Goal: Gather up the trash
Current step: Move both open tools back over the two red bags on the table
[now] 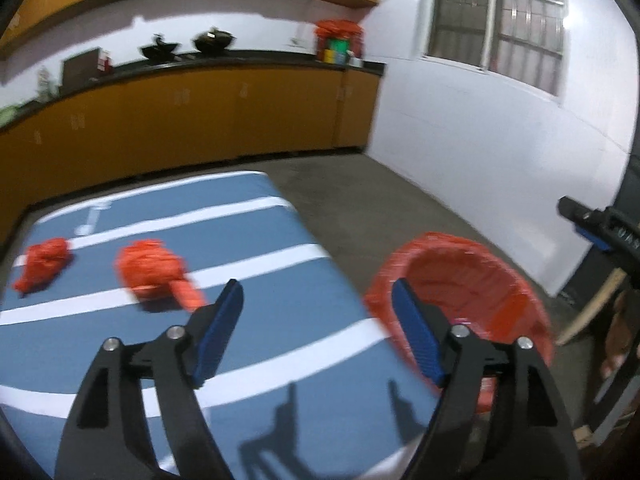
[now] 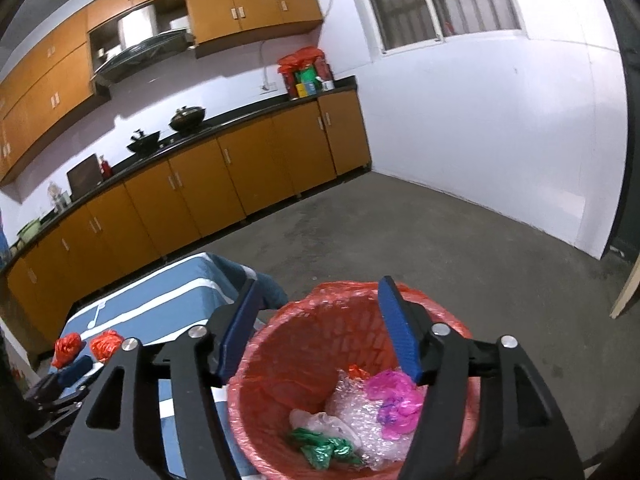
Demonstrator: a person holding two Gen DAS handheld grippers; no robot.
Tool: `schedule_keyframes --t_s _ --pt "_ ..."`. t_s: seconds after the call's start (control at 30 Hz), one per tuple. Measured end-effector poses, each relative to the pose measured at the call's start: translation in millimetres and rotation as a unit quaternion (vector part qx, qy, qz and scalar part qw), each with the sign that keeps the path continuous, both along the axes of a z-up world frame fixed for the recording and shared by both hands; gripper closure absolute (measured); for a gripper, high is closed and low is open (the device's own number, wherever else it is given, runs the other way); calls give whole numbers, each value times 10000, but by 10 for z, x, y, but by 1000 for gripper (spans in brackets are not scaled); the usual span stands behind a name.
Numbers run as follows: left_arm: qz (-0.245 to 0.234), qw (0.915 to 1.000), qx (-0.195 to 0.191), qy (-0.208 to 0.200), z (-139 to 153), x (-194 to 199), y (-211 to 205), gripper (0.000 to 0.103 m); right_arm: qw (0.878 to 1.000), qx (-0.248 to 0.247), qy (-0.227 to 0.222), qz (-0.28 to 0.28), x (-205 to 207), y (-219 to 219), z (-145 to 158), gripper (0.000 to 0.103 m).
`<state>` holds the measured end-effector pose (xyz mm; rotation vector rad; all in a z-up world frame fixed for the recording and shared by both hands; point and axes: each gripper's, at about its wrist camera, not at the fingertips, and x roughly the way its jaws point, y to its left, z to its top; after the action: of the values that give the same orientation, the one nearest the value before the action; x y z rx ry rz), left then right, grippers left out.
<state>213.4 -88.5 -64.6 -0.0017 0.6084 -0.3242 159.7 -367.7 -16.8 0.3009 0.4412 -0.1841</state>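
Over the red bin (image 2: pixel 320 360) at the bottom of the right wrist view, the right gripper (image 2: pixel 316 332) stood open and empty. Bags lay inside. The left gripper (image 1: pixel 316 328), open and empty too, faced two red bags (image 1: pixel 154 272) middle left on the striped table (image 1: pixel 280 360). Next job, probably: grab one.

Both wrist views over bin (image 1: pixel 472 280)
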Motion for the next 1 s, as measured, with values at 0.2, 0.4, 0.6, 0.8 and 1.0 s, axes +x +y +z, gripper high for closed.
schedule_keyframes --t_s 0.2,0.4,0.6,0.8,1.0 --pt "845 9957 333 -200 -24 -89 557 15 9988 -155 30 470 208 442 11 27" --pt "1838 9820 406 -181 -74 -99 1199 6 9913 -457 36 1236 459 1092 -6 16" --pt "2749 9609 337 67 -167 -28 1892 4 9782 -510 189 2004 752 1735 -124 12" --pt "3173 9477 308 157 -248 -28 2396 4 9647 -490 468 2543 1052 2296 -335 12" --pt "3254 9450 324 87 -292 52 2726 4 9505 -761 752 2916 1350 2783 -541 12"
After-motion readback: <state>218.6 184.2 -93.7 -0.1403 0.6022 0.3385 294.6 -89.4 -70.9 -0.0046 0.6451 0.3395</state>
